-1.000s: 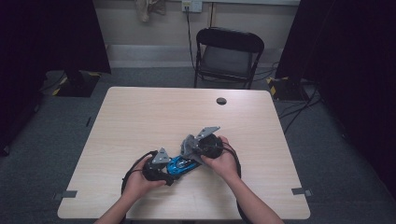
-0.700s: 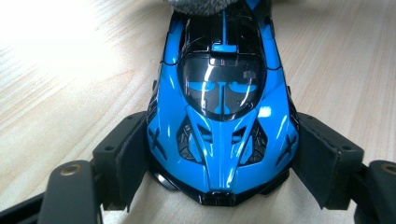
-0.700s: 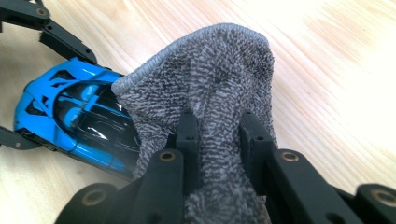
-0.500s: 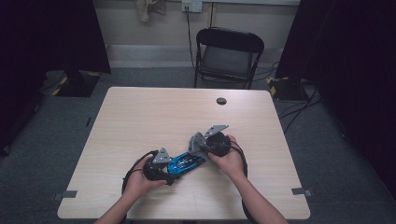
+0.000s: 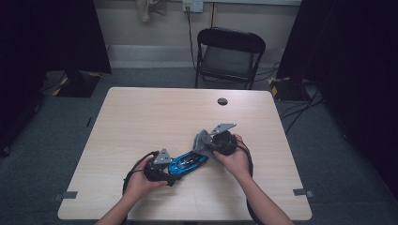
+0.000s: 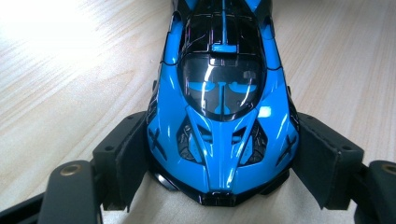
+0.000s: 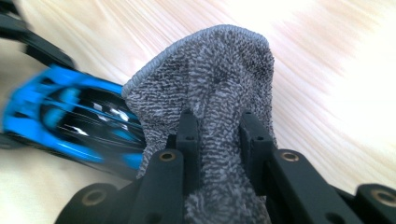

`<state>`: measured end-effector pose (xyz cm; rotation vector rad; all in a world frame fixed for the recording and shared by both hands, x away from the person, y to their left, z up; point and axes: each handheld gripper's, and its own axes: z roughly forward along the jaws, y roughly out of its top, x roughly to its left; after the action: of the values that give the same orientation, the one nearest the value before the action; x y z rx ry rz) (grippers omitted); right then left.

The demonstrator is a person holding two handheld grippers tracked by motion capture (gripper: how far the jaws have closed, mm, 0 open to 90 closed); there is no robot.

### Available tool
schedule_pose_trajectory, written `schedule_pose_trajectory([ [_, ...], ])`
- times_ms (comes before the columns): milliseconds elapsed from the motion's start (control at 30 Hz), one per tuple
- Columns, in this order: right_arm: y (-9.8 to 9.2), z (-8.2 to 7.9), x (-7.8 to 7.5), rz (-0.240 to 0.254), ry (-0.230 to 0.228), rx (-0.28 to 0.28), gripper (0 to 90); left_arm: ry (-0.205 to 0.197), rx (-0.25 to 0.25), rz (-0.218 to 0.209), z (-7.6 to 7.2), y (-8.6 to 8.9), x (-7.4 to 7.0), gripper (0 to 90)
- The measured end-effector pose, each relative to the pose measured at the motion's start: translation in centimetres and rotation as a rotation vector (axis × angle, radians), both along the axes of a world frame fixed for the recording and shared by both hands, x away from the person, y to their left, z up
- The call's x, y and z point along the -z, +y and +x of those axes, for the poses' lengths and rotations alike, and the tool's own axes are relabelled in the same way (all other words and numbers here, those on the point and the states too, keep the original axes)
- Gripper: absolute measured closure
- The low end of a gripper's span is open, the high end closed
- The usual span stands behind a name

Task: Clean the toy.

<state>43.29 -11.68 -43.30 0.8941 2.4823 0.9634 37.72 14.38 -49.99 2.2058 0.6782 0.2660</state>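
Pale wood-grain table (image 5: 141, 122) stands on grey carpet, with a black folding chair (image 5: 229, 56) beyond its far edge at twelve o'clock and a small dark round spot (image 5: 222, 101) on the tabletop near that edge.

Toward the near edge, the left gripper (image 5: 170, 165) has its jaws spread wide around the nose of a blue toy car (image 5: 187, 163), a pad pressed against each flank; the car lies on the table pointing toward two o'clock from that hand. Just past the car's far end, the right gripper (image 5: 204, 143) is pinched tight on a bunched grey cloth (image 5: 202, 140), which hangs right beside the car.

From the left gripper view, the car (image 6: 222, 121) shows its dark windscreen and black vents, both pads (image 6: 128, 154) against its sides. From the right gripper view, the towelling weave of the cloth (image 7: 215, 88) stands up between the closed jaws, the car (image 7: 70, 121) blurred at nine o'clock.
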Motion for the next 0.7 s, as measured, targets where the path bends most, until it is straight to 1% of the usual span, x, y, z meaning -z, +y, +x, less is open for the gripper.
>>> schedule_pose_trajectory([
  [133, 1.2, -1.0, -1.0, 0.022, -0.021, -0.056, 74.0, -0.001, 0.0, 0.0, 0.0, 0.0, 0.0, 24.4],
  [233, 2.6, -1.7, -1.1, 0.029, -0.017, -0.1, 74.0, -0.001, 0.0, 0.0, 0.0, 0.0, 0.0, 24.4],
  [333, 3.9, -2.4, -0.7, 0.031, -0.005, -0.141, 74.0, -0.001, 0.0, 0.001, 0.0, 0.0, 0.0, 24.4],
  [500, 5.8, -3.4, 0.2, 0.01, 0.012, -0.206, 73.9, 0.0, 0.0, 0.0, 0.0, 0.0, 0.0, 24.4],
  [600, 6.6, -3.8, 0.8, 0.001, 0.021, -0.241, 73.7, 0.002, 0.0, -0.001, 0.0, 0.0, 0.0, 24.4],
  [700, 7.1, -4.1, 1.2, 0.011, 0.03, -0.275, 73.7, 0.0, 0.0, 0.001, 0.0, 0.0, 0.0, 24.3],
])
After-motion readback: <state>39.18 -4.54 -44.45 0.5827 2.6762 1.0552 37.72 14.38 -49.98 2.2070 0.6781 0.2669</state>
